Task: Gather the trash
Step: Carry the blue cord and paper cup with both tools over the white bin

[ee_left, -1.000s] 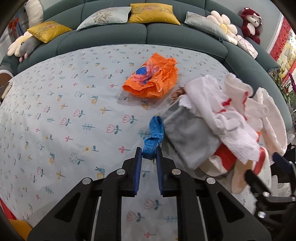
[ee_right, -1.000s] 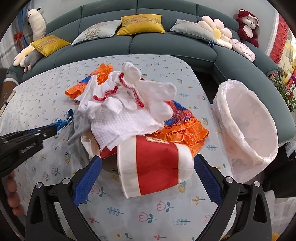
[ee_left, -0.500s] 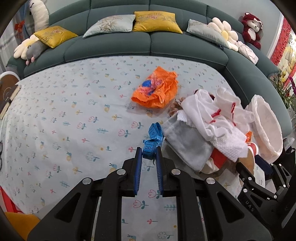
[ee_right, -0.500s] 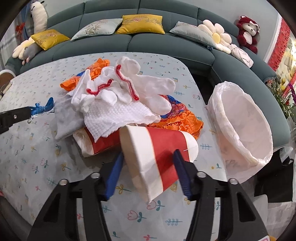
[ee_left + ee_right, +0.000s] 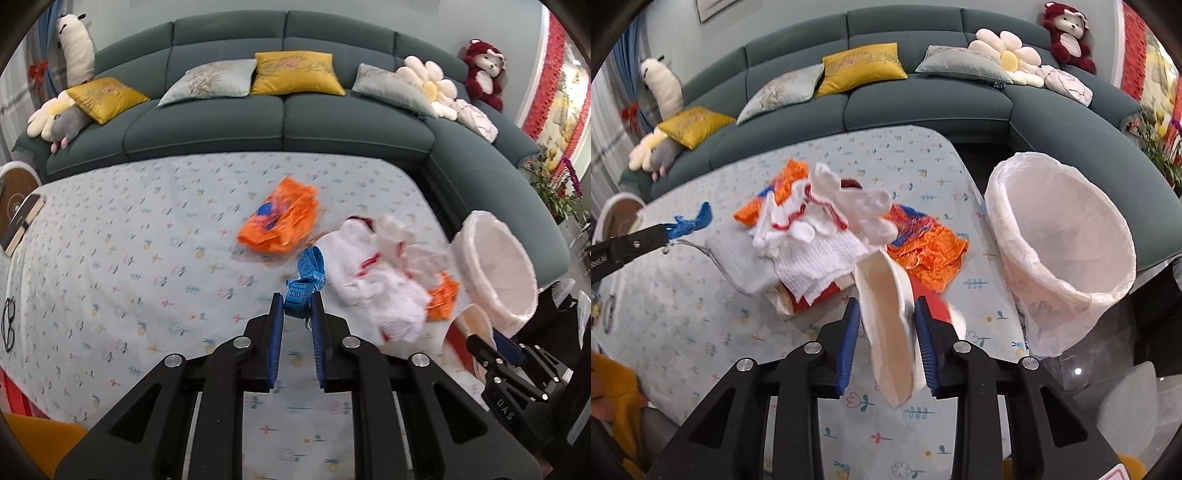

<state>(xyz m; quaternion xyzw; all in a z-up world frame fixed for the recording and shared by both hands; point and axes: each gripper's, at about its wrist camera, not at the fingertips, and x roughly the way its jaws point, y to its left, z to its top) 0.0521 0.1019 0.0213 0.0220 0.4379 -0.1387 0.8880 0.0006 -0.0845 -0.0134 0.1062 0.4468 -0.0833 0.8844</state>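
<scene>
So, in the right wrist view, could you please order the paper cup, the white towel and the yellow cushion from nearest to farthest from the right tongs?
1. Paper cup: squeezed between the right tongs.
2. White towel: just beyond, left, on the pile.
3. Yellow cushion: far back on the sofa.

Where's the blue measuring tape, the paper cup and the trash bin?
blue measuring tape (image 5: pixel 295 297): left wrist view, printed loop between the pads.
paper cup (image 5: pixel 886 306): right wrist view, squashed inside.
trash bin (image 5: pixel 1067 229): right wrist view, liner's inside wall.

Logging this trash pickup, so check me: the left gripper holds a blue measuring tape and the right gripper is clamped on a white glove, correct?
Not quite. The left gripper does hold the blue measuring tape, but the right gripper, whose jaws have just been closing, is clamped on a red-and-white paper cup, as the right wrist view shows.
</scene>
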